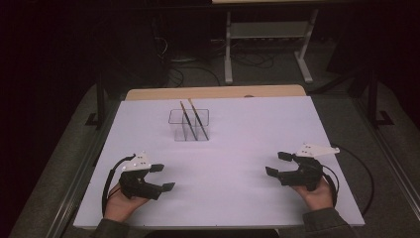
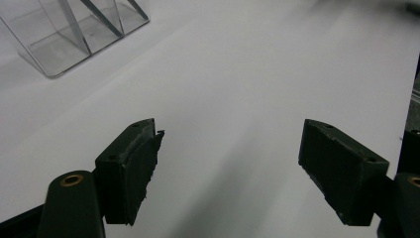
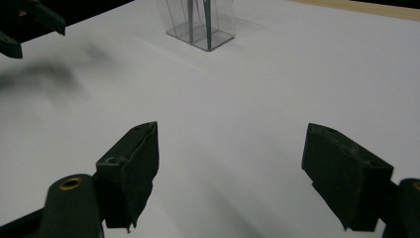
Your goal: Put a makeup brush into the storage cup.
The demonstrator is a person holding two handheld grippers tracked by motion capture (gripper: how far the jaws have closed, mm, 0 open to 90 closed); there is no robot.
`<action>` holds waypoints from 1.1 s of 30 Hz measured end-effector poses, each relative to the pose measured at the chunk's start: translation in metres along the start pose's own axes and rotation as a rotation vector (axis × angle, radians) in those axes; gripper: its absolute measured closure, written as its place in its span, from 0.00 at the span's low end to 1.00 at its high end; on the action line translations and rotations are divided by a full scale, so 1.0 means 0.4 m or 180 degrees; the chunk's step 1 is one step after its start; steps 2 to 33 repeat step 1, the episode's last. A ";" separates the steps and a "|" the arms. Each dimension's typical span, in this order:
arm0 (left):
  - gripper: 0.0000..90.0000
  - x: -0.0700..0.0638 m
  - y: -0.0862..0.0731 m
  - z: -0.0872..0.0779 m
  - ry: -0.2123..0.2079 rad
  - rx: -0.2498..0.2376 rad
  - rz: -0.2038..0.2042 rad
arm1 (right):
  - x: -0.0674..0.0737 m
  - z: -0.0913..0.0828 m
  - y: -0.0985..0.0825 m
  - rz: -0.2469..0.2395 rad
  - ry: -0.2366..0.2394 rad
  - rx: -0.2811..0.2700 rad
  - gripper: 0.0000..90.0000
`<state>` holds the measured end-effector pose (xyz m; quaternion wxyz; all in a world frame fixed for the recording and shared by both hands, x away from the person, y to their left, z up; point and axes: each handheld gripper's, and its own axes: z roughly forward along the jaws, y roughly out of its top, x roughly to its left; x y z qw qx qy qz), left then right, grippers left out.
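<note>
Overhead, two brushes [image 1: 194, 119] in clear holder [image 1: 188, 125], claws spread

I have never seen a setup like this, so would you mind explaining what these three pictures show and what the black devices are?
The black devices are hand-held grippers, each with two jaws, and a person holds one in each hand. The high view looks down on the table from above the person's side: the left gripper is at the lower left, the right gripper at the lower right, each with a cable trailing from it. The other two pictures come from cameras riding on the grippers, looking along their own jaws, so the left gripper and the right gripper rise from the bottom of those views. Both stand open and hold nothing. On the white surface, farther away, stands a clear plastic container with dividers; two thin sticks, possibly brushes or chopsticks, lean inside it.
</note>
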<state>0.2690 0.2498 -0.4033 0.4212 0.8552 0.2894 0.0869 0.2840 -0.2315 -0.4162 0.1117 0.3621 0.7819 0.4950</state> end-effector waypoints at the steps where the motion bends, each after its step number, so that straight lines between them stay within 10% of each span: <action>1: 0.25 0.001 -0.001 0.001 -0.0007 0.0007 0.0000 | 0.000 -0.001 0.000 -0.0003 0.0005 -0.0014 0.23; 33: 0.25 0.001 -0.001 0.001 -0.0007 0.0007 0.0000 | 0.000 -0.001 0.000 -0.0003 0.0005 -0.0014 0.23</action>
